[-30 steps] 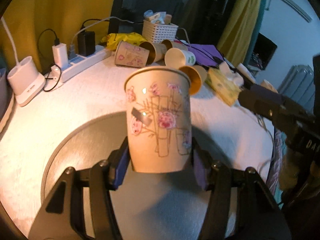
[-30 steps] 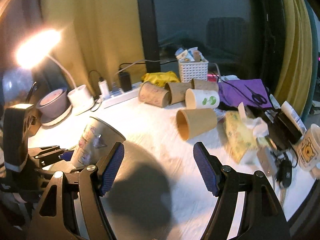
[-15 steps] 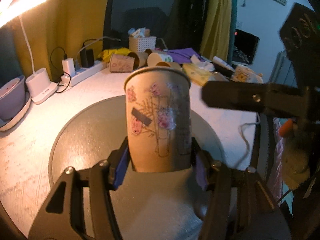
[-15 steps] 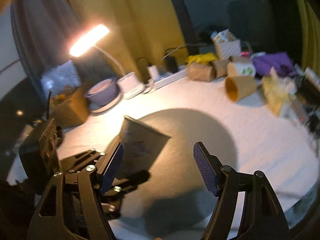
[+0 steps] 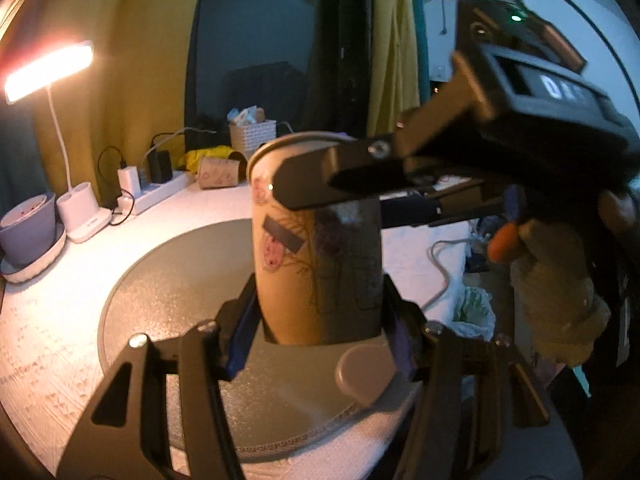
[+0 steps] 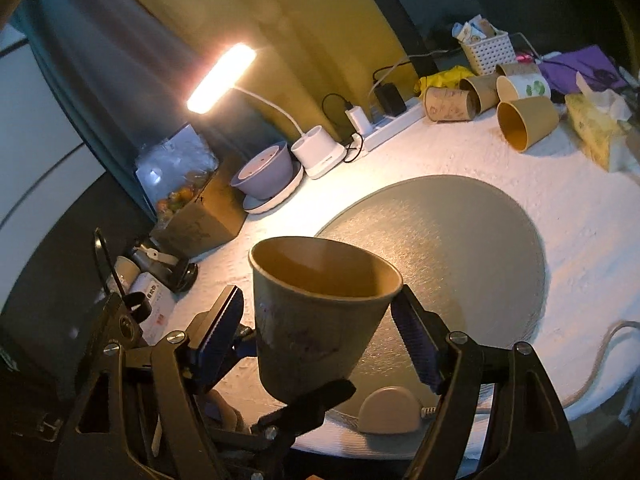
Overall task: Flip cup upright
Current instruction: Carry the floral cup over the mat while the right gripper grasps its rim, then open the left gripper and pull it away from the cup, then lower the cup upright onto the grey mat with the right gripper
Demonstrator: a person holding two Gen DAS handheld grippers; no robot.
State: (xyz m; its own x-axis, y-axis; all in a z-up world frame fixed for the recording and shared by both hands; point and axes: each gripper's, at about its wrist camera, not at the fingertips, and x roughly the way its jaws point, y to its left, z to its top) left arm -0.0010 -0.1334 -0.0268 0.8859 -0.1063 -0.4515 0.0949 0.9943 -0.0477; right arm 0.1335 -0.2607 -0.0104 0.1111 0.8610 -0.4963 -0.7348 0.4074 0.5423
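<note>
A tan paper cup (image 5: 316,256) with pink flower drawings is held mouth-up above the grey round mat (image 5: 160,304). My left gripper (image 5: 320,332) is shut on its lower part. My right gripper (image 6: 320,336) is open, its blue-padded fingers (image 6: 414,348) standing on either side of the cup (image 6: 320,312) below the rim, apart from it. In the left wrist view the right gripper's finger (image 5: 360,178) crosses in front of the cup's rim.
Several paper cups (image 6: 524,120) lie on their sides at the back, near a white basket (image 6: 486,50) and power strip (image 6: 392,126). A lit desk lamp (image 6: 222,78), a purple bowl (image 6: 266,172) and a small disc (image 6: 386,410) on the mat's near edge.
My right gripper has swung in from the right and now straddles the cup. The left gripper keeps the cup upright above the mat.
</note>
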